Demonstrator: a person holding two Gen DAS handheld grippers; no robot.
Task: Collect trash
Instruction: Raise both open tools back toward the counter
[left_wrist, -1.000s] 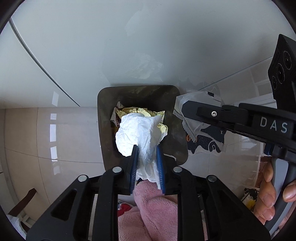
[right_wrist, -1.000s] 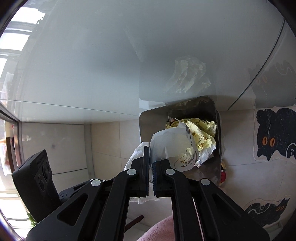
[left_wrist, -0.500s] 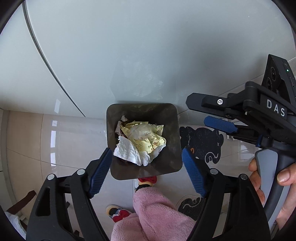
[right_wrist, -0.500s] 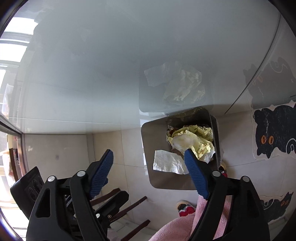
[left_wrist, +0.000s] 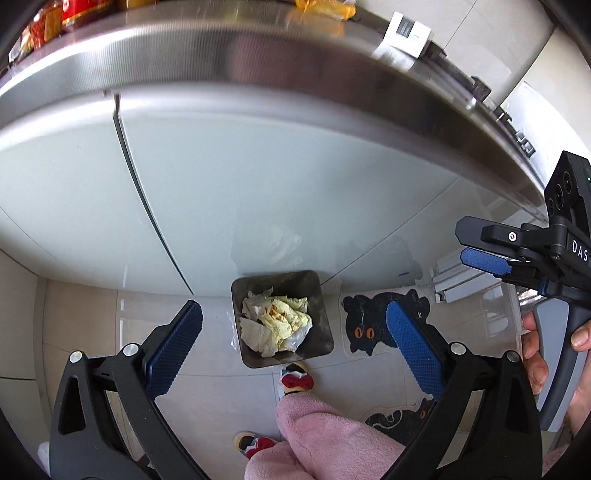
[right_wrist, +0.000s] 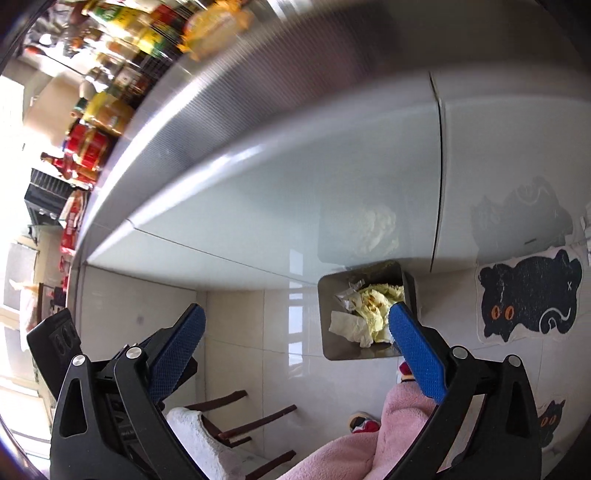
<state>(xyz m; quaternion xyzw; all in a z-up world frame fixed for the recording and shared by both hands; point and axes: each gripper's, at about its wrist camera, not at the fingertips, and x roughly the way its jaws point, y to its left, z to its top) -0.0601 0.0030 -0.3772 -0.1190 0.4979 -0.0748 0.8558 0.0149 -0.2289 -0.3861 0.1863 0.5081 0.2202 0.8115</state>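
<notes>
Both grippers, left gripper (left_wrist: 291, 332) and right gripper (right_wrist: 295, 339), pulling up from bin (left_wrist: 322, 314) — jaws released, wrappers (left_wrist: 275, 325) lying inside; drop looking done.

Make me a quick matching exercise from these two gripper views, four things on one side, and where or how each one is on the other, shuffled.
Things:
1. left gripper
2. crumpled wrappers
3. trash bin
4. cat mat

States or places:
A. on the floor tiles, against the cabinet front
B. flat on the floor beside the bin
C. open, holding nothing
D. piled inside the bin

Pairs: 1-C, 2-D, 3-A, 4-B
</notes>
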